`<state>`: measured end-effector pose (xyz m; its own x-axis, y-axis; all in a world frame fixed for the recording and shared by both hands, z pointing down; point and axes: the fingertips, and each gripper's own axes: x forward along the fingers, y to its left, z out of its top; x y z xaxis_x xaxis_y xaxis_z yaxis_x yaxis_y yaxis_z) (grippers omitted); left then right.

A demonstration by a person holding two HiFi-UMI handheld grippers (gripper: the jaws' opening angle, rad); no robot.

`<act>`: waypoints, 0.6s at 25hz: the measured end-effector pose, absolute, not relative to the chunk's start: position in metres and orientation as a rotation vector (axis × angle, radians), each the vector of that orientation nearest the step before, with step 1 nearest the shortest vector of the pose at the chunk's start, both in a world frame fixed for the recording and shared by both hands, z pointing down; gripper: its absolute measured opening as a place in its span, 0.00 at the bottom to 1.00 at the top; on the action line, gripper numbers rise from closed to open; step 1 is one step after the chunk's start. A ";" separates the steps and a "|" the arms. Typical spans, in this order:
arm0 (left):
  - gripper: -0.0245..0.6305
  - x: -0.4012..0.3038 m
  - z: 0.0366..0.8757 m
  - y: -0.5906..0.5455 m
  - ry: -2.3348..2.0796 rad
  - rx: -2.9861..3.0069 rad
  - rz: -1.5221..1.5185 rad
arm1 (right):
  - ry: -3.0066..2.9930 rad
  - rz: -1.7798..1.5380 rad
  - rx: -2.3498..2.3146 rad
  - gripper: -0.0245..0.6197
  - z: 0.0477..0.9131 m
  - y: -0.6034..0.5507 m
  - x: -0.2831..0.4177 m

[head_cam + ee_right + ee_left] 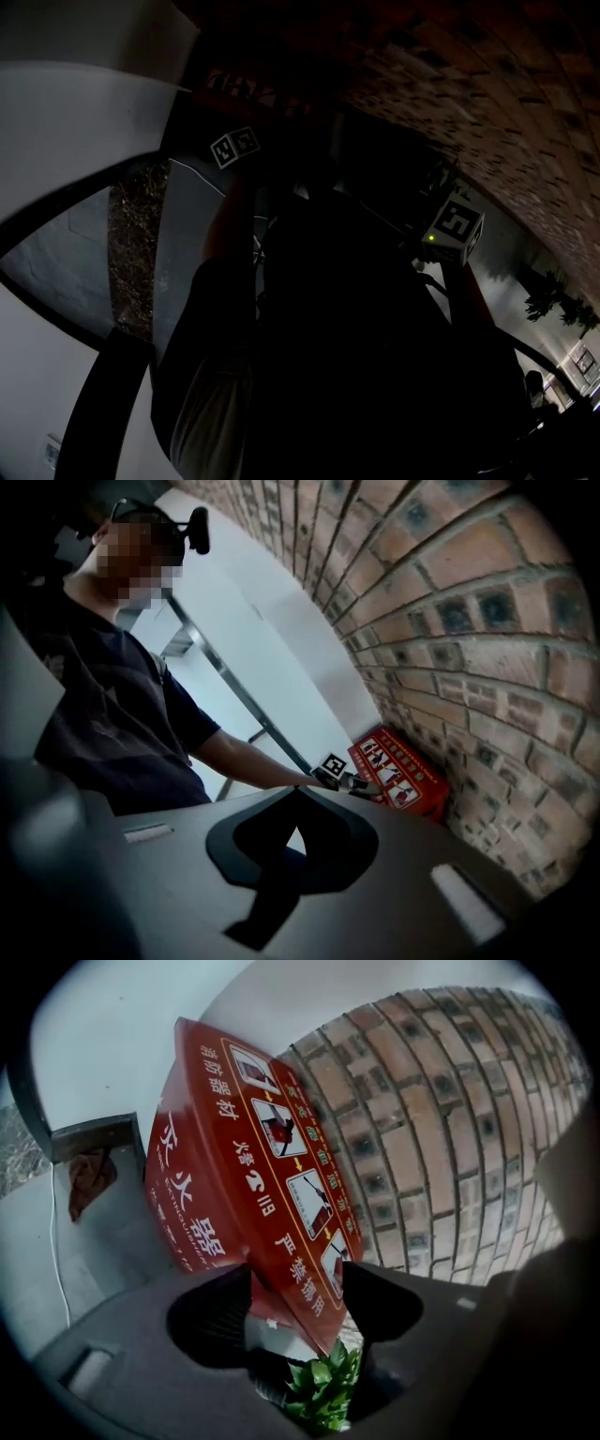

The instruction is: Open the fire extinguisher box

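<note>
Your left gripper (297,1277) has its fingers (211,1318) spread wide. The near corner of the red box (239,1176) sits in the gap between them. The pads do not press on it, so nothing is gripped.

In the left gripper view the box fills the middle of the frame, tilted. Its lid (291,1166), covered in picture panels and Chinese print, faces you, with a lettered front face to the left of it. The lid lies shut on the box, so you cannot see what is inside.

The brick wall (441,1138) takes up the right of that frame, just behind the box. A white wall (141,1016) spans the top. Grey floor (37,1260) runs along the left, with a thin white cable (58,1241) lying on it. Green leaves (323,1387) show at the bottom centre, below the box's corner and between the fingers.

Your right gripper (295,794) has its fingers closed together, with nothing between them. In the right gripper view the box stands small at centre right, up against the brick wall, lid down. Your left arm (239,757) reaches across the frame to it. The left gripper's marker cube (331,764) hangs just over the box's left edge.

The head view is very dark. The left marker cube shows at upper centre-left and the right one at centre right, with brick in the upper right. There the box is only a dim red strip above the left cube.
</note>
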<state>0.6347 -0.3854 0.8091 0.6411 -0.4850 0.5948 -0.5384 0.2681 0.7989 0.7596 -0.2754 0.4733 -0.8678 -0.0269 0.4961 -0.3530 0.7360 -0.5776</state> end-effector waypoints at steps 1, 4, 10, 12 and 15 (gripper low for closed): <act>0.50 0.635 0.810 -0.387 -0.953 1.363 0.045 | -2.471 0.916 0.276 0.04 0.478 -0.279 0.756; 0.50 0.634 0.814 -0.391 -0.960 1.372 0.041 | -2.455 0.837 0.248 0.04 0.491 -0.289 0.748; 0.50 0.633 0.811 -0.392 -0.957 1.375 0.038 | -2.454 0.744 0.169 0.04 0.500 -0.300 0.726; 0.48 0.633 0.802 -0.392 -0.939 1.388 0.026 | -2.457 0.737 0.157 0.04 0.502 -0.305 0.720; 0.47 0.634 0.789 -0.391 -0.909 1.416 0.015 | -2.461 0.731 0.144 0.04 0.506 -0.311 0.712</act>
